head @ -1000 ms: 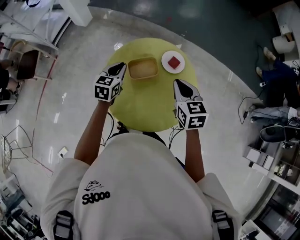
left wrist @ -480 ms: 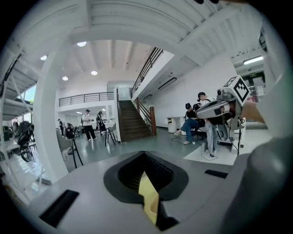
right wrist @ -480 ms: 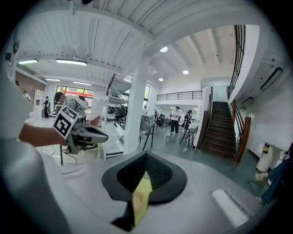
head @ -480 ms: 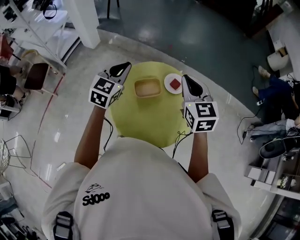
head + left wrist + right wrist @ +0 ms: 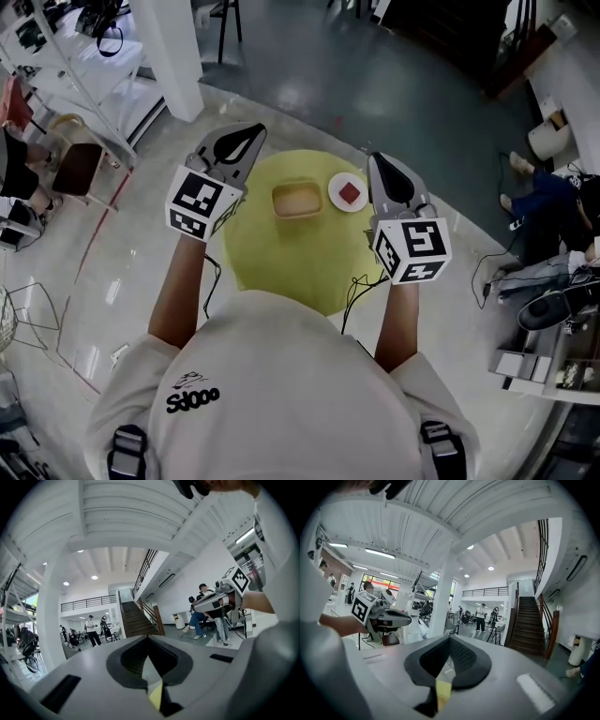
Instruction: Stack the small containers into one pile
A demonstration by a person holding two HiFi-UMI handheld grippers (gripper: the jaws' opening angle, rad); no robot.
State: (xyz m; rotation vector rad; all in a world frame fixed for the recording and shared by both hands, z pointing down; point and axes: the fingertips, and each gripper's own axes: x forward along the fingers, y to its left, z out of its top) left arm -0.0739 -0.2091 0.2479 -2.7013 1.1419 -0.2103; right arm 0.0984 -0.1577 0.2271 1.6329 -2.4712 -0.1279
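Observation:
Far below me a tan rectangular container [image 5: 296, 201] and a white round dish [image 5: 349, 193] with a red square in it sit side by side on a round yellow table [image 5: 281, 262]. My left gripper [image 5: 246, 138] is held high above the table's left side, and my right gripper [image 5: 380, 167] high above its right side. Both are shut with nothing between the jaws. The left gripper view looks level across a hall over its own shut tips [image 5: 149, 637] and catches the right gripper [image 5: 220, 603]. The right gripper view [image 5: 450, 638] shows the left gripper [image 5: 382, 613].
A pale glossy floor surrounds the table. A white pillar [image 5: 173, 52] stands at the back left, chairs and shelves [image 5: 56, 141] at the left. A seated person [image 5: 553, 187] and equipment are at the right. The gripper views show a staircase [image 5: 136, 618] and people in the hall.
Both grippers have risen well above the table, and the table looks smaller and farther away. The container and the dish have not moved.

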